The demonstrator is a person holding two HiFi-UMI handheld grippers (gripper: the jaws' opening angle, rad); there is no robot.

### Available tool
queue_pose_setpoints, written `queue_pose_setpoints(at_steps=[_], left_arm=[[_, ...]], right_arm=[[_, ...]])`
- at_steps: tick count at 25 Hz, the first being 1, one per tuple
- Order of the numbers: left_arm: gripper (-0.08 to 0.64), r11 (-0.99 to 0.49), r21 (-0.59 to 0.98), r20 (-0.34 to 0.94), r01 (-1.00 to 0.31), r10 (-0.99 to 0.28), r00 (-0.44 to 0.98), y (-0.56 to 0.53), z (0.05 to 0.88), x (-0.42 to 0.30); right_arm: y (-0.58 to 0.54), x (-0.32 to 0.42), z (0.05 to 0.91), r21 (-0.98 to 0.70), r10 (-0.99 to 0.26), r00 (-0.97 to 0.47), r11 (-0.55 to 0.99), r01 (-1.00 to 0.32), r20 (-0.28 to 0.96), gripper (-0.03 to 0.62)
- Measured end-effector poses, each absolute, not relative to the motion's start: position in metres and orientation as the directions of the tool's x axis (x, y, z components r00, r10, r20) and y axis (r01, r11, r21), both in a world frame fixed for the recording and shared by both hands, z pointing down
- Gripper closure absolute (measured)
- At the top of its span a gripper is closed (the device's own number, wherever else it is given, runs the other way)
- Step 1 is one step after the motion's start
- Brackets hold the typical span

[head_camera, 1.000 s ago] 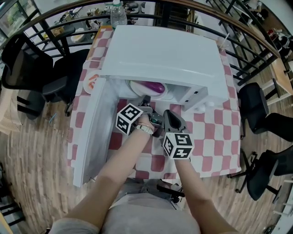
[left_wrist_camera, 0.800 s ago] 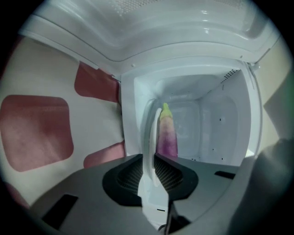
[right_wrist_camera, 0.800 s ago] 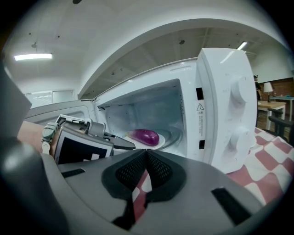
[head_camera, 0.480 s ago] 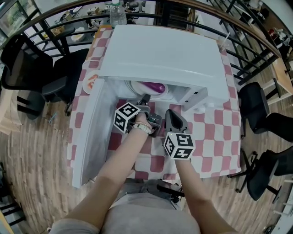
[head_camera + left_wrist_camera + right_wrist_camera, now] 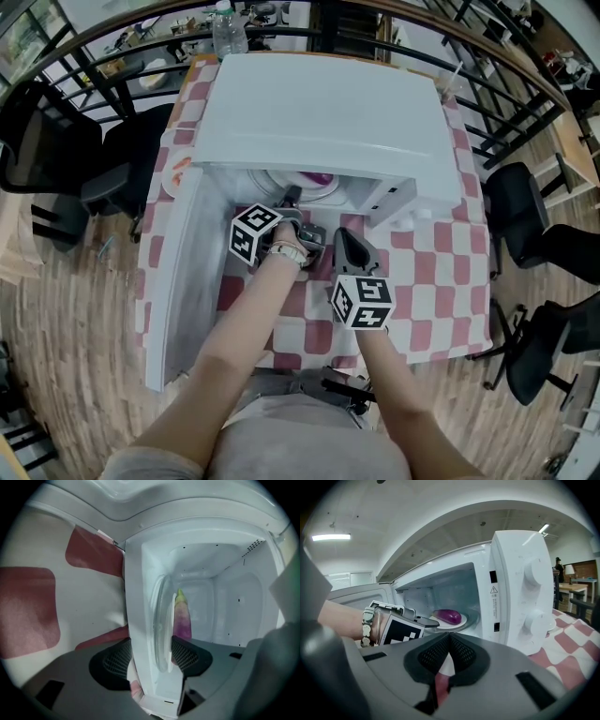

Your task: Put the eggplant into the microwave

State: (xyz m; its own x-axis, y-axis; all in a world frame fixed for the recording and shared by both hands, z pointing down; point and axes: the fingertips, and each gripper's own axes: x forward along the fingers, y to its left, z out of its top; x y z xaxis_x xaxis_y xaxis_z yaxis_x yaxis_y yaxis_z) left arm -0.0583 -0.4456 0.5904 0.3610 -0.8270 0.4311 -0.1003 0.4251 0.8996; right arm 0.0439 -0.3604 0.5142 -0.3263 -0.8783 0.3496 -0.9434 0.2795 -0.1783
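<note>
My left tool (image 5: 292, 199), jaws just opened wide and holding nothing at the microwave (image 5: 319, 112) mouth, could clip the plate (image 5: 459, 625) withdrawing and roll the eggplant (image 5: 449, 616) out; my right tool (image 5: 449, 644) is closed, empty.

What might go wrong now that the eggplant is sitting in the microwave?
The left gripper has just been opening, and the plate has its rim between the jaws. Pulling back crookedly might drag the plate and roll the eggplant off. The door stands wide open and would hit that gripper if swung shut now.
</note>
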Motion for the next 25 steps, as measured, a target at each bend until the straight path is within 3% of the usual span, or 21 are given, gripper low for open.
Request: queue_pose_setpoints(at_steps=[25], left_arm=[[0.311, 0.379, 0.921, 0.381, -0.085, -0.84, 0.387, -0.412, 0.545, -0.07]], right_arm=[[-0.351, 0.047, 0.453, -0.093, -0.903, -0.342, 0.329, -0.94, 0.262, 0.569]])
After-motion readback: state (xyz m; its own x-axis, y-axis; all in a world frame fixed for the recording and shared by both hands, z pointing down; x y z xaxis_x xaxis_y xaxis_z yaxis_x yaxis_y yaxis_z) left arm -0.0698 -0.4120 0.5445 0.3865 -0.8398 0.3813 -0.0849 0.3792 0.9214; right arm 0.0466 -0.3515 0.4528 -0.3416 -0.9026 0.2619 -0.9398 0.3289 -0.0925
